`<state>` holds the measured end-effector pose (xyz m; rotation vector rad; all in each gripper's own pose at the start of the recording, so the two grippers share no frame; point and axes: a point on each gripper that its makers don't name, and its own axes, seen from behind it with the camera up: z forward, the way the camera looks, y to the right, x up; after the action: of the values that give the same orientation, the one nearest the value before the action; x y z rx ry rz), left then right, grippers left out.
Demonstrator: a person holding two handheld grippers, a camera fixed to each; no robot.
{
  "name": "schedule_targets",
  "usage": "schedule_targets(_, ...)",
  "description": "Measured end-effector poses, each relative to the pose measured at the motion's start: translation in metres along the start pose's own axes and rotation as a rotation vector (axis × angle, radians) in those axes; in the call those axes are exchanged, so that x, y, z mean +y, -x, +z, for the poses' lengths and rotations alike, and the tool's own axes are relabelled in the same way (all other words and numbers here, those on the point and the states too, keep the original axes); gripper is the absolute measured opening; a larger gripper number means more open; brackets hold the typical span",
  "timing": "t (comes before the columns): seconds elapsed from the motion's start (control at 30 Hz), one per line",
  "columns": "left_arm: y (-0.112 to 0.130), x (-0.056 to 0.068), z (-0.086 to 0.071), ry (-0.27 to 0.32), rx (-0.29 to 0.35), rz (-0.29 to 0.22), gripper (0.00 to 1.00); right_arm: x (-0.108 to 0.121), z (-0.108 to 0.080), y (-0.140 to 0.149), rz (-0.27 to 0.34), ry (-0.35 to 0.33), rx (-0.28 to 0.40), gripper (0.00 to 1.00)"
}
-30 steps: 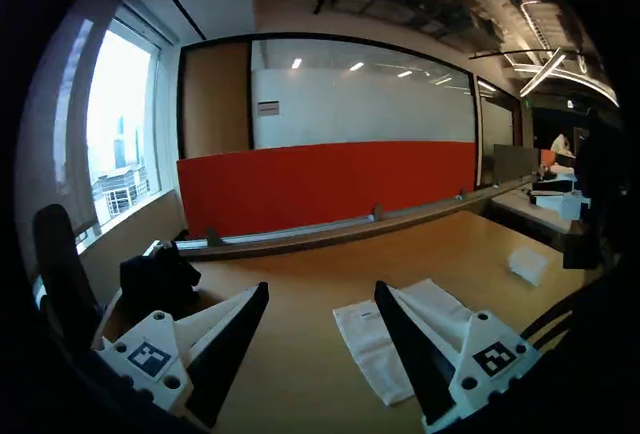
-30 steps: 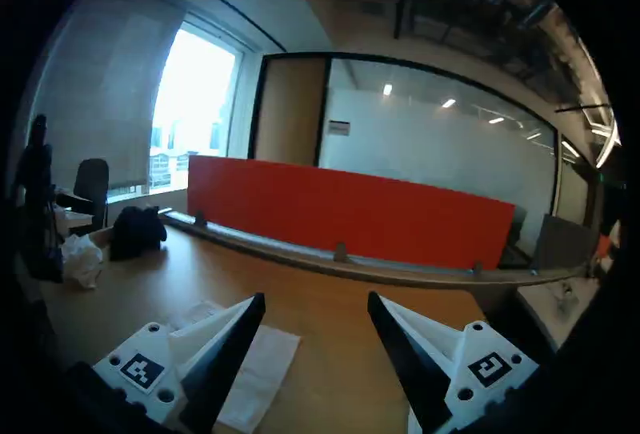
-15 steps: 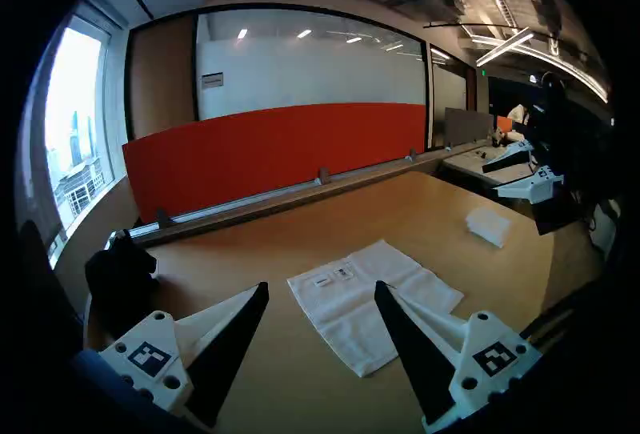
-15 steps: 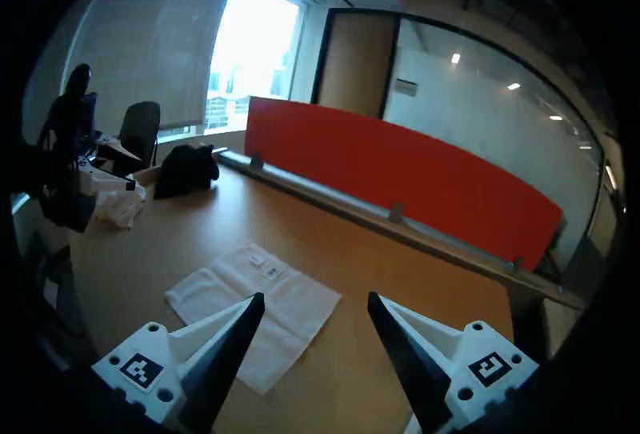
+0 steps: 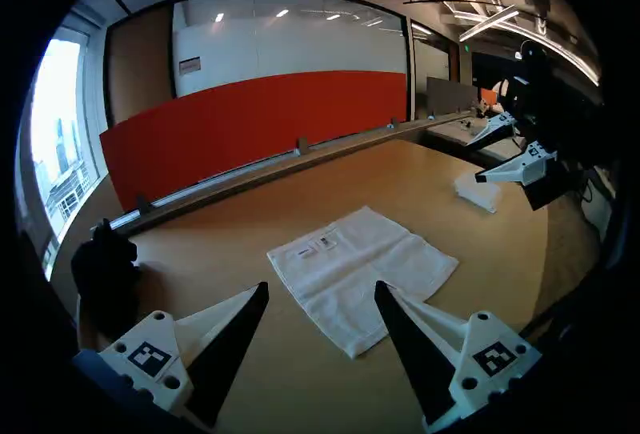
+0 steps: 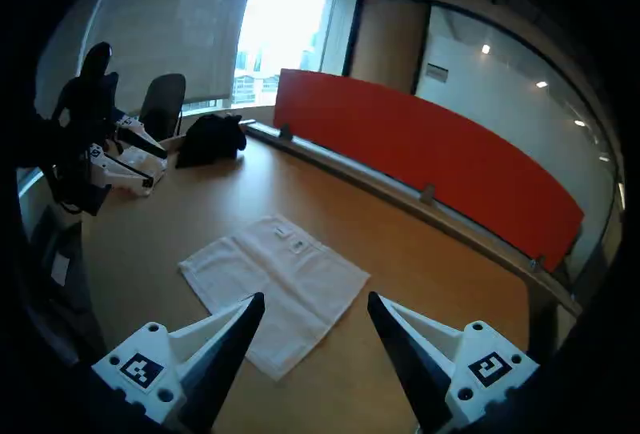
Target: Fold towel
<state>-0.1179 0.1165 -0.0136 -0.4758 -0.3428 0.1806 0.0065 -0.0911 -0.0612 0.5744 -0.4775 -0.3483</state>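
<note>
**Grippers tip down over flat towel; fold not yet begun**

L to R: a black bag [image 5: 102, 270] sits at the far-left edge of the wooden table [image 5: 240, 222]. The left gripper [image 5: 320, 285] hangs above the table, fingers spread wide & empty. The white towel [image 5: 360, 270] lies flat mid-table, labels up, just past the fingertips, w/ a small folded cloth [image 5: 478, 191] well apart toward the right edge. A red partition [image 5: 256, 118] runs along the back. The right gripper [image 6: 314, 296], also wide & empty, looks at the same towel from the opposite side.

A sec ago both cams looked nearly level at the partition, w/ the towel half hidden behind a finger. Now both are pitched down & the towel shows whole in each view. Judgement: this is the approach, w/ both grippers lining up over the cloth. No corner or edge is gripped, so the task is at its very start. Next move probably calls for each gripper to drop to a corner & pinch it.
</note>
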Motion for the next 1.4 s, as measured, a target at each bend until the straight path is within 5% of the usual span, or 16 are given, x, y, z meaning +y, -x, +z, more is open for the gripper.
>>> schedule_targets(0.77, 0.085, 0.024, 0.061, 0.065, -0.145, 0.019, 0.98, -0.034, 0.063, 0.101, 0.01, -0.084, -0.135, 1.0)
schedule_targets(1.4, 0.147, 0.051, 0.097, 0.139, -0.282, 0.035, 0.98, -0.051, 0.087, 0.165, 0.018, -0.141, -0.247, 1.0)
